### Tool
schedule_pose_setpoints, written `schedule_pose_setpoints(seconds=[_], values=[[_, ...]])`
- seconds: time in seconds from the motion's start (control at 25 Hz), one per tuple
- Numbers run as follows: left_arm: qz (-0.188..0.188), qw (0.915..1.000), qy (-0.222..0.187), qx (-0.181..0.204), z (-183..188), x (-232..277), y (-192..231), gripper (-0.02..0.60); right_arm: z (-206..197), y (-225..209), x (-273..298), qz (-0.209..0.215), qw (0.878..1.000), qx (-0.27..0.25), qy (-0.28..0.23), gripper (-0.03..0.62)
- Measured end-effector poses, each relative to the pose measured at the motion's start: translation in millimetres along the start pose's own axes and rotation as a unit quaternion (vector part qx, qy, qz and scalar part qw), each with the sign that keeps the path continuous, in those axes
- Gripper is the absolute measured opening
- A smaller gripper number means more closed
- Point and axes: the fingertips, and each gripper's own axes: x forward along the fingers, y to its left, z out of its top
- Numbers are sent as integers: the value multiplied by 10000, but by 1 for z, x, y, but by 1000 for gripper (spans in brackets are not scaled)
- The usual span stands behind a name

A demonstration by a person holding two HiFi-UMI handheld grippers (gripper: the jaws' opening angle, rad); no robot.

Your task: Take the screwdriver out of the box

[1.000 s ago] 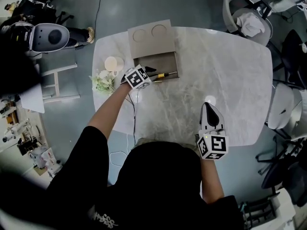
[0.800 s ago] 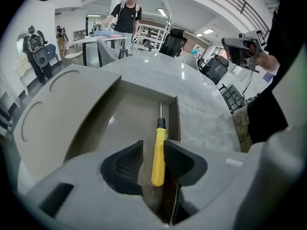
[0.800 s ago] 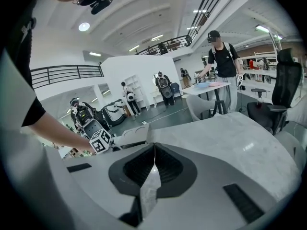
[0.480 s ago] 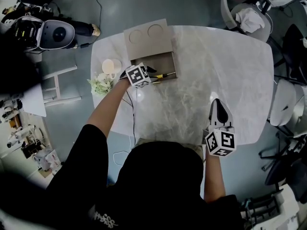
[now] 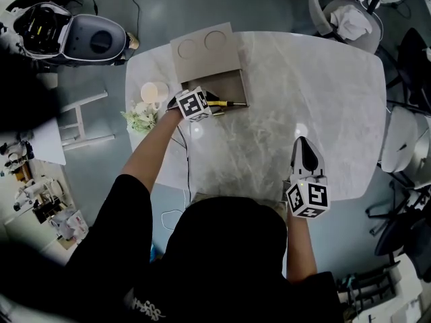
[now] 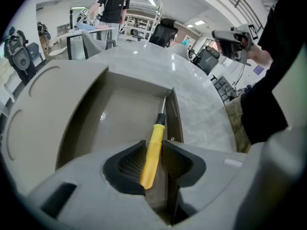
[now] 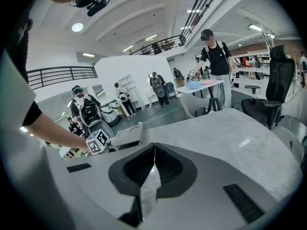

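Table [image 5: 323, 86] of pale marble carried an open box [image 5: 229, 79] near its far left corner. Left gripper [image 6: 153, 146] reached into that box, its jaws having just closed onto the yellow handle of the screwdriver [image 6: 157, 128] (shaft lying inside, along the box wall). Right gripper [image 5: 304, 143] hung over the near edge, jaws pressed together, empty

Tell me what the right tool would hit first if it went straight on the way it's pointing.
Probably the bare marble table top, just ahead: the right tool, shut and empty, tilts down toward it. The box sits left of that line.
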Motion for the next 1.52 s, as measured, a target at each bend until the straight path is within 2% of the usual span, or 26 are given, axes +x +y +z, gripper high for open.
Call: schedule_pose_setpoints(seconds=[0.28, 0.48, 0.6, 1.0, 1.16, 1.28, 1.44, 1.52], values=[[145, 9996, -127, -182, 3, -2, 4, 98, 4, -4, -4, -54, 10000, -24, -52, 12], [288, 9996, 30, -16, 3, -1, 3, 95, -4, -5, -14, -128, 9999, -85, -42, 12], [445, 9990, 31, -47, 3, -3, 3, 93, -7, -4, -23, -157, 9998, -125, -45, 12], [1393, 9888, -388, -368, 2, -46, -3, 91, -3, 8, -63, -66, 9984, -481, -297, 12], [1633, 9820, -733, -603, -4, -77, -21, 91, 2, 25, -79, 54, 9974, -576, -426, 12], [1885, 9733, -1106, -696, 0, -105, -44, 91, 4, 41, -93, 161, 9956, -732, -558, 12], [1975, 9607, -1808, -734, -5, -145, -116, 91, -17, 81, -128, 251, 9943, -846, -592, 12], [2020, 9512, -2214, -739, -2, -166, -154, 91, -22, 99, -141, 334, 9927, -998, -581, 12]])
